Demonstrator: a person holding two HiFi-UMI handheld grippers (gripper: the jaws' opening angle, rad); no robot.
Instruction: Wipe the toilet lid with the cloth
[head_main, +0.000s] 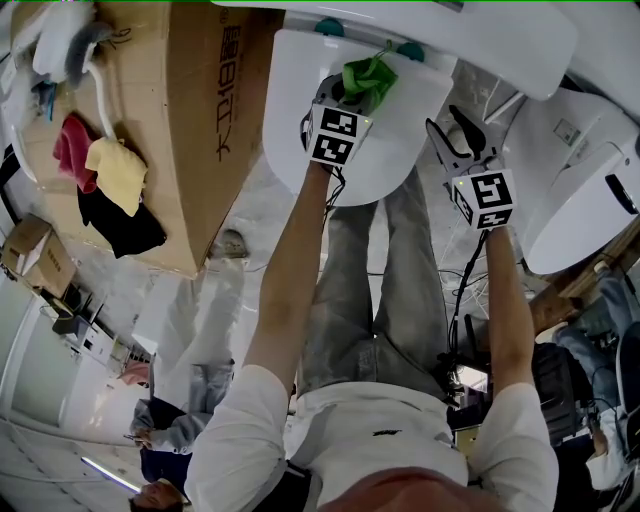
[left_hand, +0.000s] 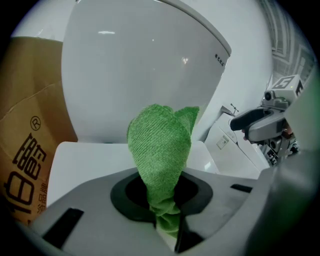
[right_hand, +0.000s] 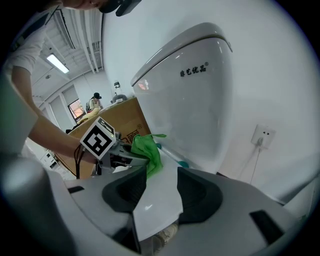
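Note:
The white toilet lid (head_main: 400, 150) lies closed at the top middle of the head view, below the tank (head_main: 480, 30). My left gripper (head_main: 352, 90) is over the lid's far part, shut on a green cloth (head_main: 368, 78). The cloth (left_hand: 161, 150) stands bunched up out of the jaws, above the lid (left_hand: 80, 160). My right gripper (head_main: 452, 140) hovers at the lid's right edge with its jaws open and nothing held. In the right gripper view the lid (right_hand: 157, 200) shows through the gap, with the cloth (right_hand: 147, 150) beyond.
A large cardboard box (head_main: 190, 120) stands left of the toilet, with red, yellow and black clothes (head_main: 110, 180) on it. A second white toilet (head_main: 590, 200) is at the right. A wall socket (right_hand: 263, 136) sits behind the tank. The person's legs (head_main: 370, 290) are in front of the bowl.

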